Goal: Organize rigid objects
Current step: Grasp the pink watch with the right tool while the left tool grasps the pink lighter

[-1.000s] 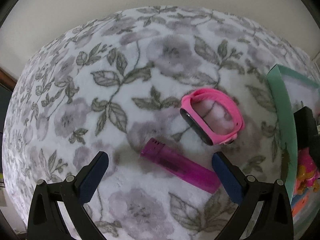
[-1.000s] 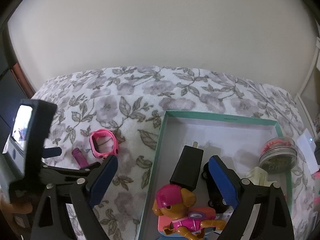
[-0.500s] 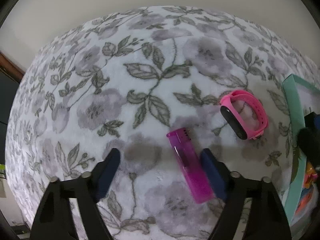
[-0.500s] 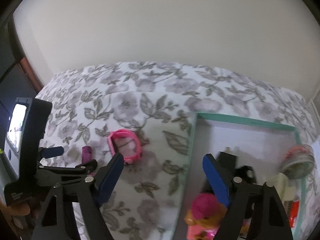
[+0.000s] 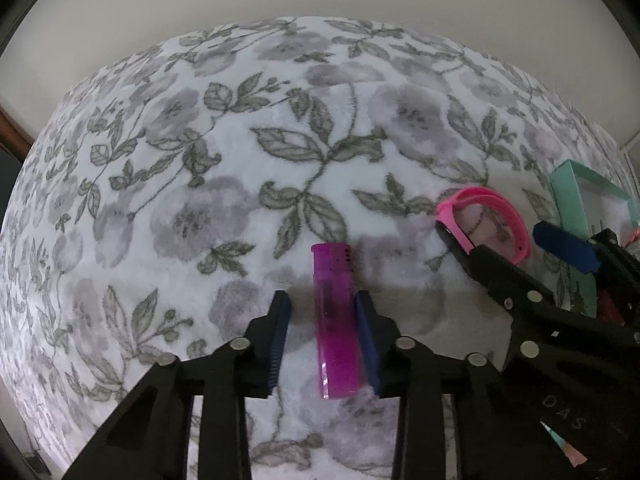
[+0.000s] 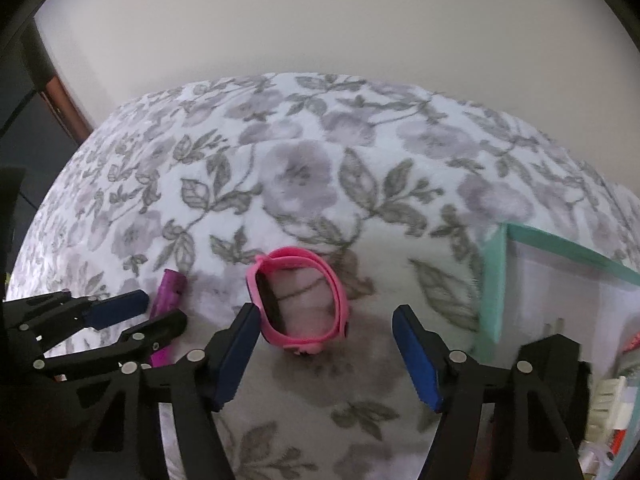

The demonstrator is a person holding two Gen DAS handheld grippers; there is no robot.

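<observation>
A purple lighter [image 5: 335,322] lay flat on a floral blanket [image 5: 224,168], its capped end pointing away from the left camera. The left claw [image 5: 322,334] stood over it with the lighter between its two blue pads. The pad [image 5: 366,340] on the right of that view lay against the lighter's side; the other pad [image 5: 279,338] stood a little apart from it, with shadowed blanket showing in the gap. The jaws were closing and did not yet pinch the lighter from both sides.

Just to the right of the lighter, apart from it, a pink watch [image 6: 298,304] rested on its side on the blanket, its strap fastened into a loop and its dark face turned to the left of the right camera's view. The right claw [image 6: 326,354] hung just short of the watch, its pads spread wider than the loop and touching nothing, with only the near end of the watch reaching between their tips. Those jaws were closing too.

Further right, a teal box [image 6: 490,284] with a white inside sat on the blanket. Small items lay at its near end, but they were blurred and cut off by the frame edge. A plain pale wall [image 6: 320,20] rose behind the blanket.
</observation>
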